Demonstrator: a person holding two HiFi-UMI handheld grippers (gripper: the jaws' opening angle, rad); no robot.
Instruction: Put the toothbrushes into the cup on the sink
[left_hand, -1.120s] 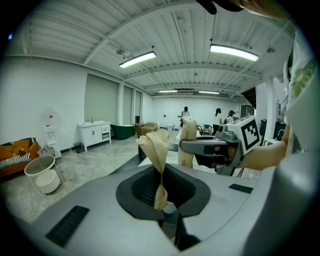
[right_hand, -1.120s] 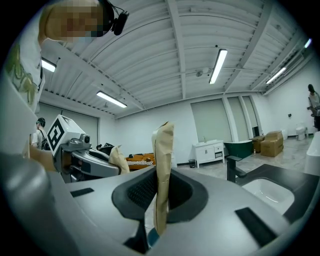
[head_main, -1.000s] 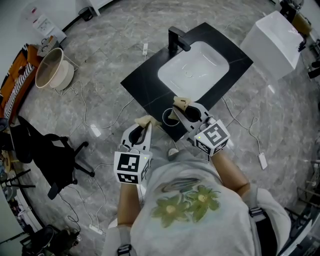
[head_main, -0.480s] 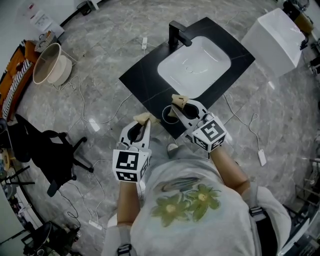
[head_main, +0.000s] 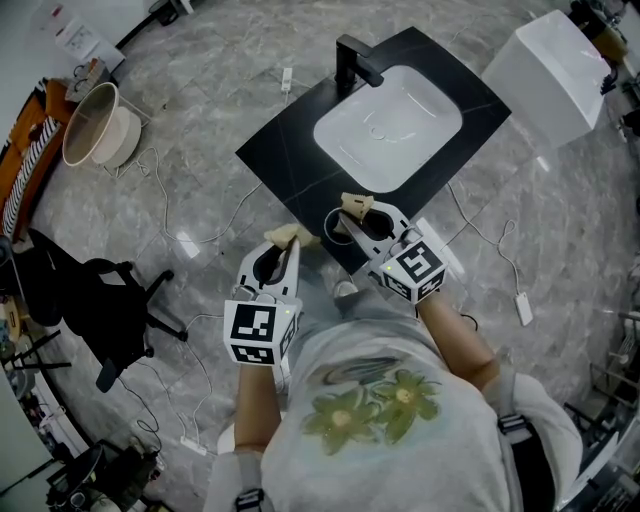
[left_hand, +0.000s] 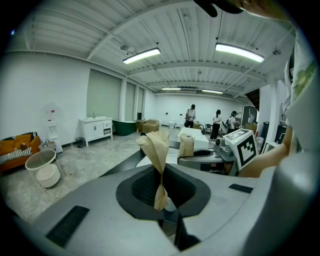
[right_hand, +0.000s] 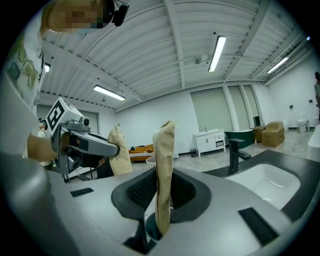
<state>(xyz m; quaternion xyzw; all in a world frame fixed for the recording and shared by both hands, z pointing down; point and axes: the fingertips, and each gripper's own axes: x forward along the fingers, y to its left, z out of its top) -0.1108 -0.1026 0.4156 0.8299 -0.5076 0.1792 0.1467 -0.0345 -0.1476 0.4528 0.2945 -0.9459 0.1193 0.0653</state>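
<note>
Left gripper (head_main: 283, 241): jaws closed on left toothbrush (head_main: 284, 236), which is in a tan paper sleeve. The sleeve stands up between the pads, its top crumpled and leaning slightly. This gripper is off the counter's near edge, over the floor (head_main: 200, 90), just left of the cup (head_main: 338, 230).

Right gripper (head_main: 358, 209): jaws closed on right toothbrush (head_main: 355, 203), also in a tan sleeve and held close to upright. In the right gripper view the sleeve's lower end hangs at the cup's dark mouth. Cannot tell whether it is inside the rim or just above it.

The cup is dark and stands on the near corner of the black counter (head_main: 290, 160), between the two grippers. The right gripper's body overlaps its right side in the head view, so only part of the rim shows.

Surroundings:
- White basin (head_main: 390, 125) is set in the counter beyond the cup, with a black faucet (head_main: 355, 62) at its far edge.
- White box-shaped unit (head_main: 555, 70) is to the right of the counter.
- Pale bucket (head_main: 92, 128) and black office chair (head_main: 110, 310) are well apart on the left.
- Loose cables (head_main: 215, 245) trail over the floor near the counter's left corner.
</note>
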